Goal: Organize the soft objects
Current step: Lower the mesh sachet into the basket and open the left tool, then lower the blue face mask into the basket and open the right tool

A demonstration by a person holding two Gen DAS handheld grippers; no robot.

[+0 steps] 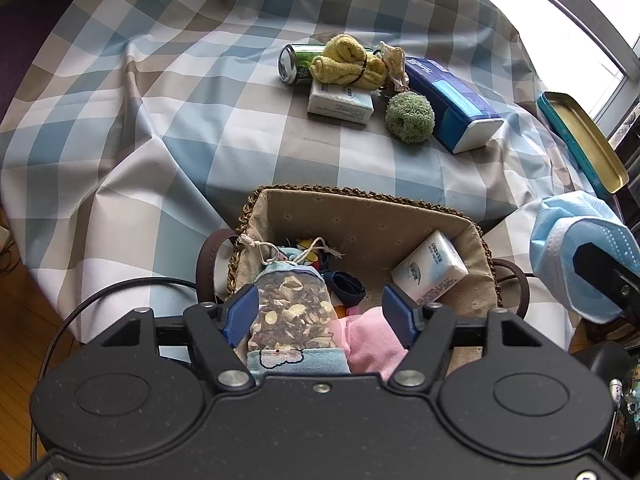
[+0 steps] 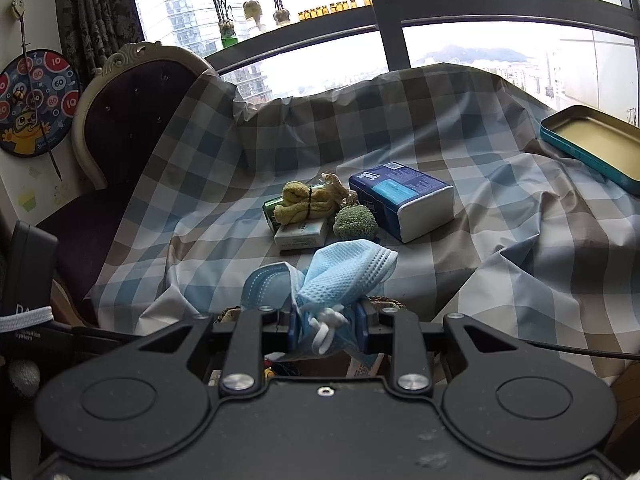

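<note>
My left gripper (image 1: 322, 314) is open above the woven basket (image 1: 360, 196). Between its fingers lies a drawstring sachet of dried bits (image 1: 292, 304), with a pink cloth (image 1: 372, 340), a navy item and a small tissue pack (image 1: 430, 266) also in the basket. My right gripper (image 2: 328, 326) is shut on blue face masks (image 2: 340, 272), held just above the basket; they also show in the left wrist view (image 1: 576, 248). On the checked cloth farther off lie a yellow towel bundle (image 1: 348, 62), a green scrubber ball (image 1: 410, 116) and a tissue pack (image 1: 340, 102).
A green can (image 1: 294, 64) lies behind the towel. A large blue tissue box (image 1: 452, 102) sits right of the scrubber. An open teal tin (image 1: 580, 136) lies at the right edge. A chair back (image 2: 132, 112) and a window stand behind the cloth.
</note>
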